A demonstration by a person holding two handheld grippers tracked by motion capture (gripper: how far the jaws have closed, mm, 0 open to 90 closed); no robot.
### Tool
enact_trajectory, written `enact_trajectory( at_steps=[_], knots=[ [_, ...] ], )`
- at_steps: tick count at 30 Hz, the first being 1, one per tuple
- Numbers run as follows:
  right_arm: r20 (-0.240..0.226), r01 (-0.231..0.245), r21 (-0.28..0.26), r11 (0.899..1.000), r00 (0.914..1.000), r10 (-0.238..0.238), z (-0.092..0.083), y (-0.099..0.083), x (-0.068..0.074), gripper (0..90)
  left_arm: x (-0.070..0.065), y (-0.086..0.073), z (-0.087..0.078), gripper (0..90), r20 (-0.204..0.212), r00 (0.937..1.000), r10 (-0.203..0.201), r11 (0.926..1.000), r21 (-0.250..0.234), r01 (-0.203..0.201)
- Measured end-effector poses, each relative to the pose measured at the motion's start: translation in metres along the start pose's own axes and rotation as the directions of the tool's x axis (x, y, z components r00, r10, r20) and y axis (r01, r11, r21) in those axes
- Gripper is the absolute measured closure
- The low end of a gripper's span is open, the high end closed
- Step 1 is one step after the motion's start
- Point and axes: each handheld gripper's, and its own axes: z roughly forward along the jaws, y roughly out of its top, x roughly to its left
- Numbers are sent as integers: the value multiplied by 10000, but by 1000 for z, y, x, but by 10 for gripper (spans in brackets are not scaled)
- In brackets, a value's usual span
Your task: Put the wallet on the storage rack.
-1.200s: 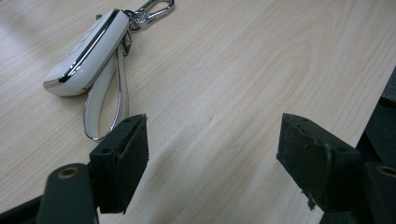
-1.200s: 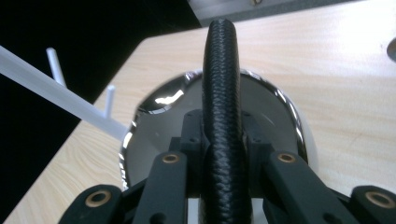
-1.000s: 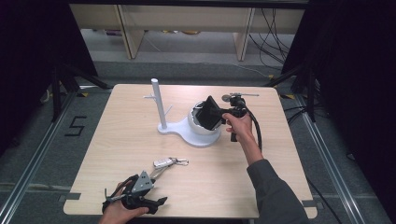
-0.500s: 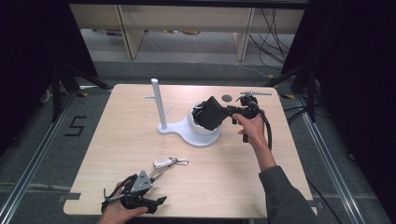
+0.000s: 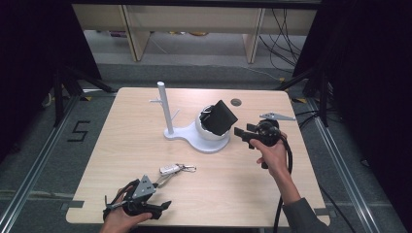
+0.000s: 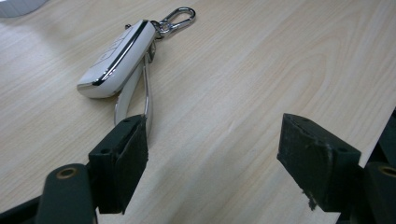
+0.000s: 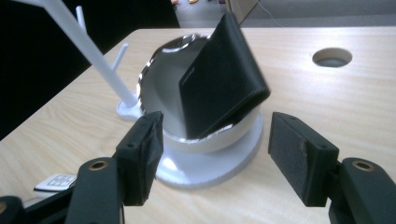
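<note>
Nearby, key fob (image 5: 168,169) lies loose.

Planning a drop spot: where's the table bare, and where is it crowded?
Bare: the table left of the white stand, the strip between the bowl and key fob, and the near-right part beside the right forearm. Crowded: centre, where the black wallet leans in the bowl with the right tool beside it; near-left, around the left tool.

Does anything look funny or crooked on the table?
Yes. The black wallet sits tilted in the white bowl, one corner poking up over the rim instead of lying flat. The key fob just lies loose on the table by the stand.
</note>
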Motion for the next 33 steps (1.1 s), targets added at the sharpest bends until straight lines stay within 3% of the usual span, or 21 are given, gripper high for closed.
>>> enact_trajectory(
  at_steps=[2, 3, 4, 5, 9, 11, 12, 16, 17, 18, 19, 20, 21, 26, 27, 29, 31, 33],
  knots=[
    [-75, 153, 223, 9996, 9999, -152, 0, -6, 6, 347, 0, 1, -1, 239, 23, 9999, -110, 9998, -185, 111],
    [-59, 210, 402, 9990, 9998, -208, 0, -10, 9, 345, 2, 0, -2, 238, -80, 10000, 15, 10000, -67, -16],
    [-30, 393, 511, 9979, 9992, -392, 0, -14, 14, 341, 2, 0, -1, 238, -68, 9999, -101, 9999, -108, 100],
    [-13, 496, 543, 9973, 9988, -496, 0, -16, 17, 337, 3, 0, -2, 238, -21, 10000, 96, 9999, 55, -96],
    [-107, 1021, 806, 9915, 9948, -1016, -1, -30, 25, 335, 3, -1, 0, 238, -150, 9999, 3, 10000, -4, -3],
    [-11, 1244, 1060, 9865, 9922, -1250, -1, -34, 28, 326, 3, -1, 0, 237, -163, 9999, 4, 10000, -5, -4],
    [136, 1270, 1210, 9845, 9915, -1296, -4, -42, 36, 328, 4, -1, -1, 237, -96, 9999, 85, 9999, 88, -85],
    [-226, 1239, 1298, 9838, 9923, -1220, -4, -54, 44, 327, 4, -1, -1, 237, -121, 9999, 75, 9999, 95, -73],
    [-421, 1587, 1419, 9771, 9871, -1542, -4, -61, 45, 324, 4, 0, -1, 237, -159, 9999, -16, 10000, 30, 16],
    [-488, 1642, 1474, 9754, 9861, -1586, -4, -64, 46, 322, 4, 0, -1, 237, -159, 9999, -16, 10000, 30, 16],
    [-538, 1440, 1655, 9756, 9891, -1368, -4, -69, 50, 321, 4, 0, -1, 237, -253, 9997, -44, 10000, -15, 44],
    [-538, 1440, 1655, 9756, 9891, -1368, -4, -69, 50, 321, 4, 0, -1, 237, -253, 9997, -44, 10000, -15, 44],
    [-614, 1754, 1698, 9697, 9840, -1672, -3, -74, 49, 310, 5, 0, -1, 237, -242, 9997, -94, 10000, -25, 94],
    [-450, 1621, 1931, 9677, 9867, -1563, -5, -83, 47, 300, 6, 1, -1, 236, -201, 9998, -86, 9999, -58, 85],
    [-618, 1301, 1992, 9713, 9908, -1201, -6, -89, 47, 300, 5, 0, -1, 236, -267, 9991, -317, 9995, -73, 315],
    [-548, 1485, 1993, 9686, 9886, -1403, -9, -92, 44, 296, 4, 0, 0, 236, -232, 9986, -470, 9988, -170, 466],
    [-538, 1384, 2101, 9678, 9901, -1299, -11, -96, 42, 288, 5, 0, -1, 236, -231, 9994, -252, 9997, 7, 253],
    [-452, 1439, 2135, 9663, 9895, -1374, -13, -100, 43, 285, 5, 0, -1, 236, -300, 9991, -291, 9996, -42, 290]
  ],
)
